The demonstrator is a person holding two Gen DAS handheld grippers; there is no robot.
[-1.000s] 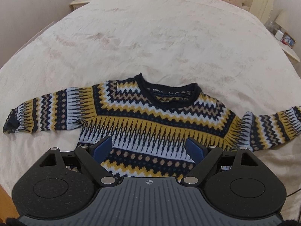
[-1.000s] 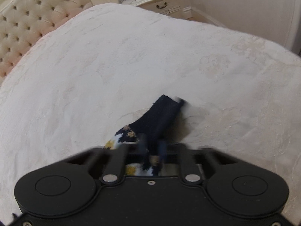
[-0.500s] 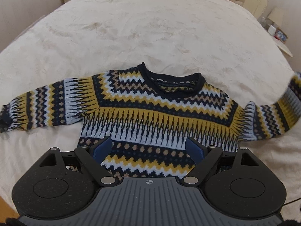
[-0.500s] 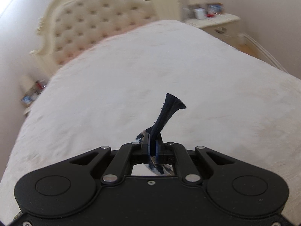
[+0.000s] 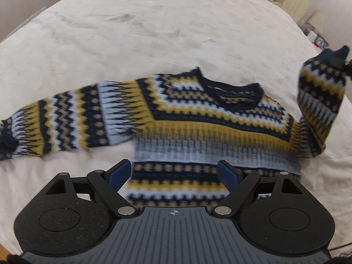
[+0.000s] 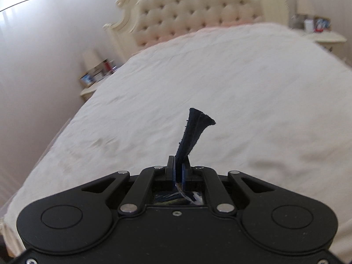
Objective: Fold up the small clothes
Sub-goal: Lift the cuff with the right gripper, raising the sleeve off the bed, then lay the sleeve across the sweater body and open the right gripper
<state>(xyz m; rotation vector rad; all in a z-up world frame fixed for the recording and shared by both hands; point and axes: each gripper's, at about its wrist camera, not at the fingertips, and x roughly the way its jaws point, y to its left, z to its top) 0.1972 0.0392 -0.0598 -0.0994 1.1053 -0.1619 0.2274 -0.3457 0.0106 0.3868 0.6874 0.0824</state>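
Left wrist view: patterned sweater [image 5: 198, 132] lies face up on the cream bedspread [image 5: 154, 33], neckline pointing toward the headboard end. Knit bands in navy, mustard, pale blue and tan. One sleeve [image 5: 55, 123] lies stretched out flat on the cover, its dark cuff at the frame edge. The opposite sleeve [image 5: 316, 101] is lifted off the bed and stands bent upward, its navy cuff [image 5: 334, 55] at the top, pinched by something dark at the frame edge. The sweater body is motion-blurred around the lower bands.

Left gripper [image 5: 173, 173] hovers over the hem, blue pads [image 5: 120, 172] spread wide apart with nothing between them; whether they touch the knit, cannot tell.

Right wrist view: right gripper [image 6: 178, 167] is clenched on the navy cuff [image 6: 193, 132], which sticks up out of the closed fingers and flares at its free end. A bit of patterned knit shows in the gap behind the fingers.

Surroundings: tufted cream headboard [image 6: 198, 15] beyond the bedspread [image 6: 242, 88]. A bedside table [image 6: 92, 83] with a lamp and small items stands to one side, a second bedside table [image 6: 323, 37] with clutter on the other. Plain pale walls.
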